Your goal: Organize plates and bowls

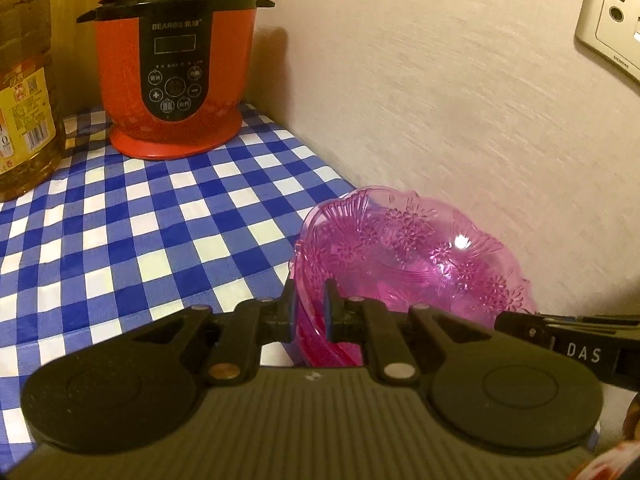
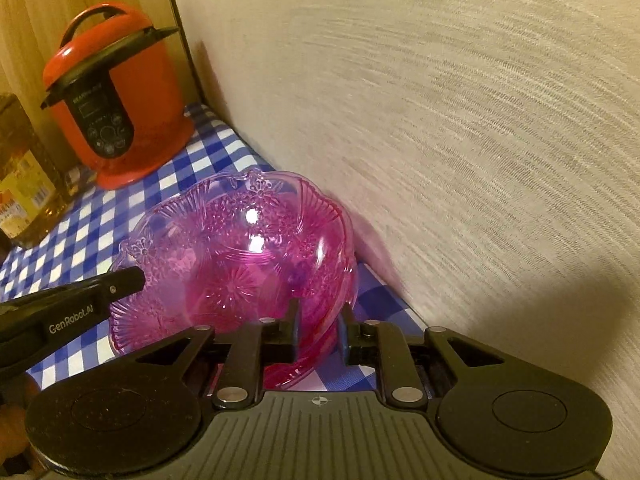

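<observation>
A clear pink plastic bowl with a flower pattern (image 1: 408, 252) stands on the blue-and-white checked tablecloth (image 1: 140, 220), close to the wall. It seems to be more than one bowl nested together. My left gripper (image 1: 311, 304) is shut on the bowl's left rim. In the right wrist view the same bowl (image 2: 236, 264) fills the middle, and my right gripper (image 2: 320, 320) straddles its near right rim, jaws narrowly apart with the rim between them. The left gripper's finger (image 2: 120, 284) shows at the bowl's left edge.
A red electric pressure cooker (image 1: 176, 60) stands at the back of the table against the wall. A large bottle of cooking oil (image 1: 24, 92) stands to its left. The beige wall (image 1: 460, 100) runs along the table's right side, with sockets (image 1: 612, 16) on it.
</observation>
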